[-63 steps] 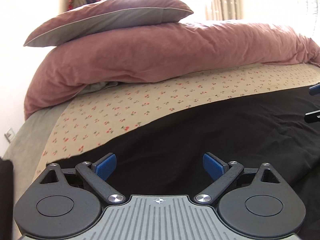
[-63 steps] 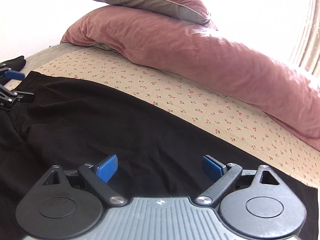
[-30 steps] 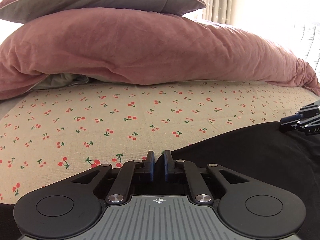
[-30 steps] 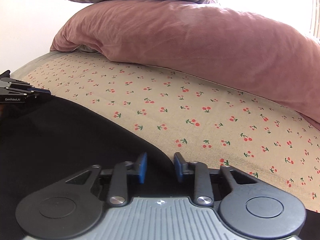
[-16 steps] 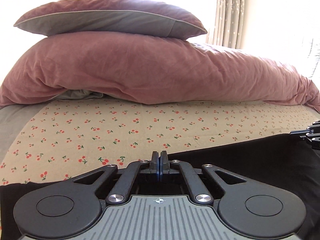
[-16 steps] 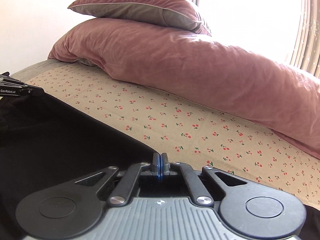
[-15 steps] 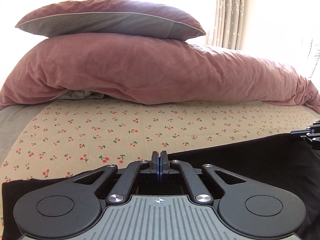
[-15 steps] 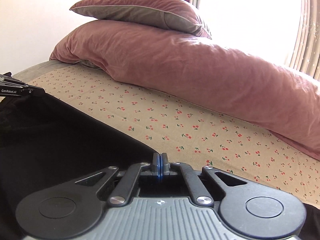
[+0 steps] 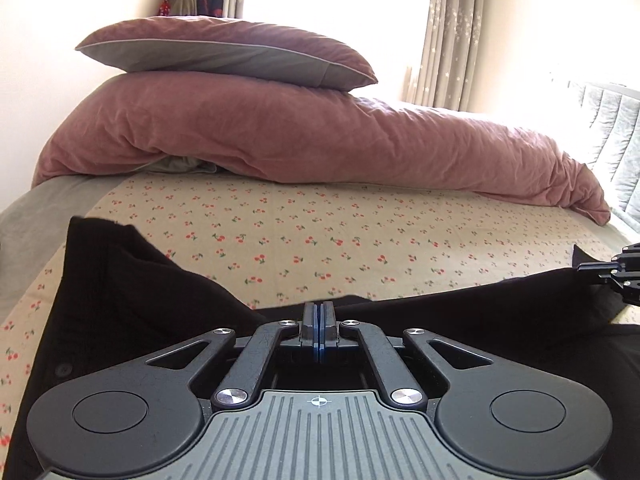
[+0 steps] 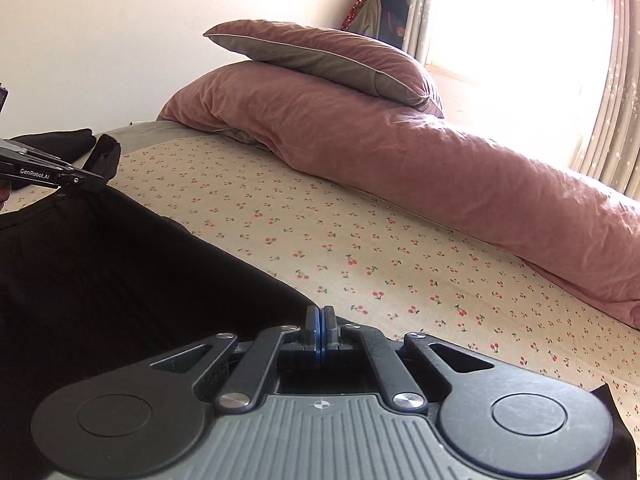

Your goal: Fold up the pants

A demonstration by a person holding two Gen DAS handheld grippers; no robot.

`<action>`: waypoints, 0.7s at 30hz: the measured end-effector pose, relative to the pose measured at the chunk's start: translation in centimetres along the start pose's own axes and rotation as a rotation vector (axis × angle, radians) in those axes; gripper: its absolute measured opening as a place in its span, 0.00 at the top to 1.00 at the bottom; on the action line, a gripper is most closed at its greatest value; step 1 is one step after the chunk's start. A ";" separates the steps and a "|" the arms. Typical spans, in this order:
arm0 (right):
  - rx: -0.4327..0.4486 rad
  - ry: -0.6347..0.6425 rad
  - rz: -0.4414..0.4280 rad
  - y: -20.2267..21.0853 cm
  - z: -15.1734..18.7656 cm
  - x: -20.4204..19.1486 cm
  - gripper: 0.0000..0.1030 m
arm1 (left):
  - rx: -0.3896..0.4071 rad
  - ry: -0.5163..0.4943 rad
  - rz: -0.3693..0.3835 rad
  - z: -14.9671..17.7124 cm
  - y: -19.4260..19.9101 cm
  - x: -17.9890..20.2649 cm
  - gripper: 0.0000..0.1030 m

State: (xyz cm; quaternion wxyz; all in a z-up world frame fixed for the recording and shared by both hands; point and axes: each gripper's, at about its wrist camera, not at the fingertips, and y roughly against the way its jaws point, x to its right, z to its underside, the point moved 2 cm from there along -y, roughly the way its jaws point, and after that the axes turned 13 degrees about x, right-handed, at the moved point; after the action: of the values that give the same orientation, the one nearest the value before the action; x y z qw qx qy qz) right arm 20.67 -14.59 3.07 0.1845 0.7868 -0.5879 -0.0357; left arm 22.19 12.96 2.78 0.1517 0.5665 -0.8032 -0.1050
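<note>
Both grippers clamped on the black pants [image 9: 460, 332], jaws fully together with the fabric edge pinched between the blue pads. Left gripper [image 9: 319, 314]: the cloth's upper edge runs straight into the closed fingertips, then stretches taut off to the right toward the right gripper [image 9: 612, 274], which shows at the right edge of the left wrist view, also biting that same edge. Left of the left gripper a corner of the pants stands up as a peaked flap, with a small button visible lower down on the fabric. Right wrist view: right gripper [image 10: 319, 322] shut on the edge, black cloth filling the lower left of the frame and sloping up to the left gripper [image 10: 86, 180], which holds it near the frame's left edge; beyond that, a bit of dark cloth sticks up at the far corner. A small black tip of fabric also pokes out at the lower right, beside the right gripper's body. So the held edge spans between the two tools; the rest of the garment hangs or lies below and toward the cameras, mostly hidden under the gripper bodies. Behind the pants: cherry-print sheet [image 9: 300, 232] on the bed, bare between the fabric edge and a rolled dusty-pink duvet [image 9: 320, 136], with a pink-and-grey pillow [image 9: 224, 50] stacked on top. Curtains [image 9: 452, 32] and bright window behind.
</note>
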 end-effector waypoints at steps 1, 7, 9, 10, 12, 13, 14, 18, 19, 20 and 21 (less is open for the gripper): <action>-0.001 0.002 -0.009 1.0 0.3 -0.7 1.00 | -0.008 0.020 0.003 0.6 0.9 -0.1 1.00; -0.057 0.063 -0.043 4.4 3.0 -4.4 1.00 | -0.107 0.125 0.006 5.0 3.8 -0.8 1.00; -0.070 0.072 -0.052 4.8 3.9 -5.3 1.00 | -0.133 0.156 -0.001 6.1 4.3 -1.1 1.00; -0.073 0.066 -0.057 5.1 4.5 -5.7 1.00 | -0.141 0.167 -0.002 6.5 4.5 -1.2 1.00; -0.081 0.043 -0.068 5.1 5.4 -5.9 1.00 | -0.152 0.191 -0.002 7.2 4.9 -1.6 1.00; -0.085 0.028 -0.073 5.0 5.9 -6.1 1.00 | -0.156 0.202 0.000 7.4 5.1 -1.7 1.00; -0.091 0.014 -0.077 4.8 6.4 -6.1 1.00 | -0.160 0.212 0.004 7.7 5.3 -1.8 1.00; -0.117 -0.007 -0.080 4.1 8.1 -6.6 0.99 | -0.166 0.224 0.020 8.2 5.8 -1.8 0.99; -0.112 0.006 -0.075 4.0 8.1 -6.8 0.98 | -0.172 0.226 0.028 8.2 5.8 -1.8 0.99; -0.111 0.010 -0.073 3.9 8.1 -6.8 0.98 | -0.182 0.230 0.037 8.3 6.0 -1.9 0.97; -0.108 0.009 -0.071 3.9 8.0 -6.7 0.97 | -0.186 0.235 0.043 8.3 6.1 -2.1 0.92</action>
State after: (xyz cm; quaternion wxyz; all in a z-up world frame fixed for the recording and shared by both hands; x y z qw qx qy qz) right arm 12.87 -11.20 -4.16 0.2279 0.7961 -0.5562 -0.0703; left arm 14.43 17.00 -3.17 0.2985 0.5410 -0.7787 -0.1086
